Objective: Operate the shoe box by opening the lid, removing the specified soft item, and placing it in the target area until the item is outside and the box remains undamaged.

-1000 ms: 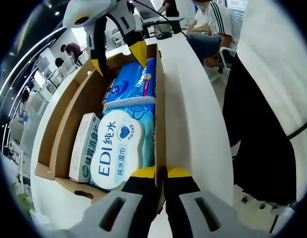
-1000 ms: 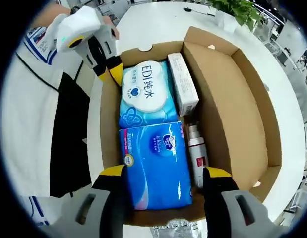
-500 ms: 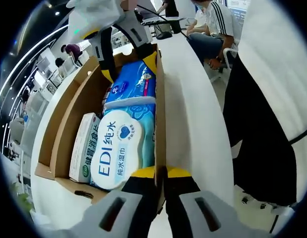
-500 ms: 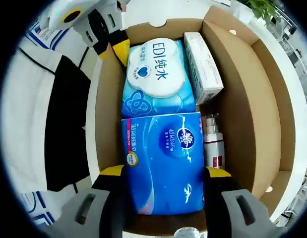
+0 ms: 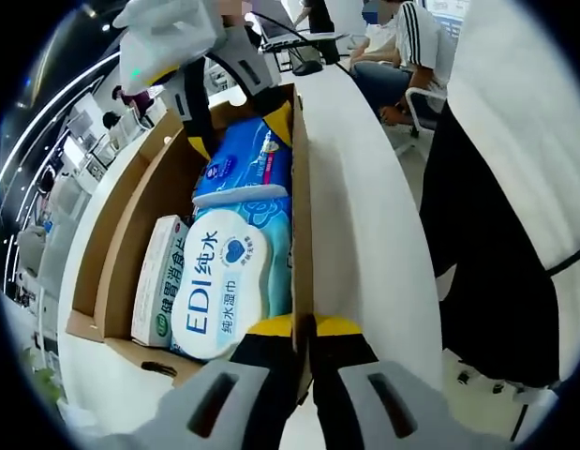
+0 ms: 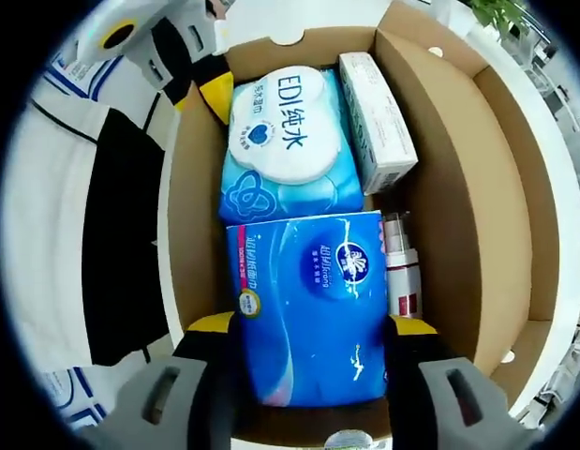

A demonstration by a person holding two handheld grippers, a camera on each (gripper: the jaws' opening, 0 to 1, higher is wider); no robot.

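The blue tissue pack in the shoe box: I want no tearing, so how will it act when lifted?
The blue tissue pack looks like a soft film-wrapped bundle, so it will probably squash between the right gripper jaws and sag. The glossy wrap may slip. It sits close against the wet wipes pack and box wall, so it might drag.

One shoe box [image 6: 458, 187]; one tissue pack [image 6: 308, 300]; one wipes pack [image 6: 285, 131]; one carton [image 6: 374, 117]; one bottle [image 6: 402, 277]
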